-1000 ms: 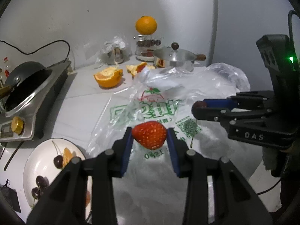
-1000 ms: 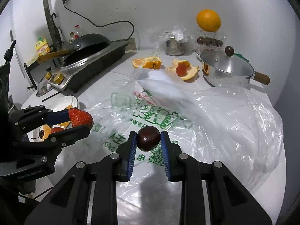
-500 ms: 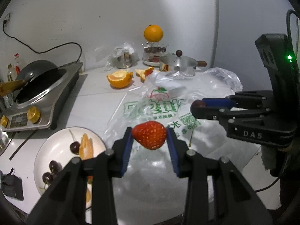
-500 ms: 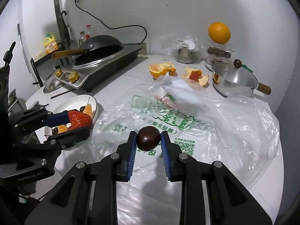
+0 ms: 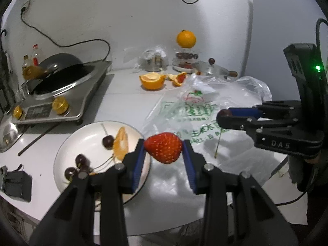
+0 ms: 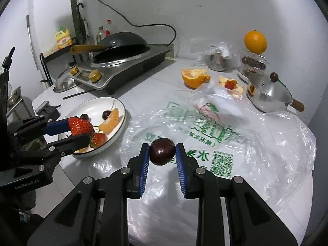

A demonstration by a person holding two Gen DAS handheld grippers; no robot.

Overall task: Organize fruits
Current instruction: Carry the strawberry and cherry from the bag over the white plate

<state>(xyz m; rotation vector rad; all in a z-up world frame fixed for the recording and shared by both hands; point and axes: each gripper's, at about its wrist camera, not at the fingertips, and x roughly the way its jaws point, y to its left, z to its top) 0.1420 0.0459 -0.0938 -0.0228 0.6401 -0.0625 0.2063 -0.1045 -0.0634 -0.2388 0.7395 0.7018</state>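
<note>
left gripper [image 5: 163, 150]: blue pads clamped on a red strawberry [image 5: 163, 150], held in the air just past the right rim of the white plate [image 5: 67, 143]
white plate: sits left of the plastic bag [image 6: 225, 127]; holds dark cherries [image 5: 107, 141], an orange segment [image 5: 121, 145] and, seen from the right wrist, a second strawberry [image 6: 98, 139]
stove [image 5: 61, 94]: far left, behind the plate; a dark wok [image 5: 61, 65] rests on it
plastic bag: spread flat over the table's middle and right, green print facing up
right gripper [image 6: 162, 151]: pads pressed tight on a dark cherry [image 6: 162, 151], lifted above the bag
back of table: half orange [image 6: 194, 78], peel, lidded steel pot [image 6: 268, 94], whole orange [image 6: 255, 42] perched on a clear container
</note>
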